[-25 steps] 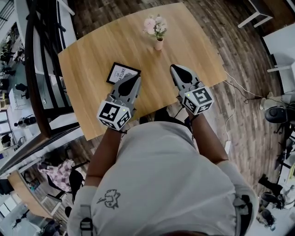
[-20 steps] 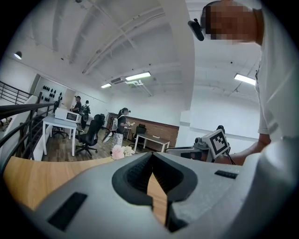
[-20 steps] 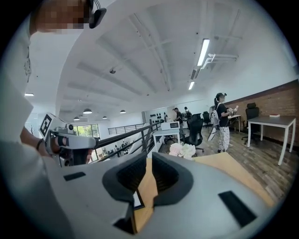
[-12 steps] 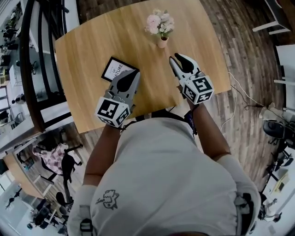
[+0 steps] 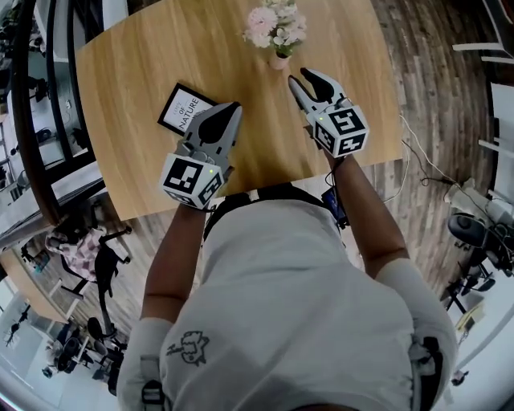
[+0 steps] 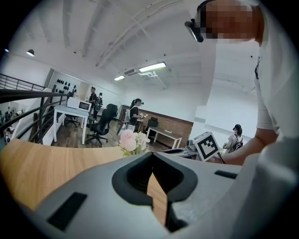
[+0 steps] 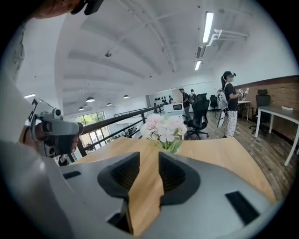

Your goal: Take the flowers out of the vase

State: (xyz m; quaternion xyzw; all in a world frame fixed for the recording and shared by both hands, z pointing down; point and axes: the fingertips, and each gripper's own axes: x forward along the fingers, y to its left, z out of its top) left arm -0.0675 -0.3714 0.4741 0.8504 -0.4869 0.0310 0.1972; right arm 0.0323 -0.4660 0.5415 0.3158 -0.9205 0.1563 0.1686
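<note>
Now our right claw (image 5: 305,80) is opening with nothing between its jaws, just short of the flowers (image 5: 275,24), which stand in the small pinkish vase (image 5: 278,61) near the far edge of the table (image 5: 136,72); our left claw (image 5: 223,112) is pressed together, empty. We judge a sideways pull could tip that narrow vase on smooth wood, and hard grey jaws could crush soft petals.
</note>
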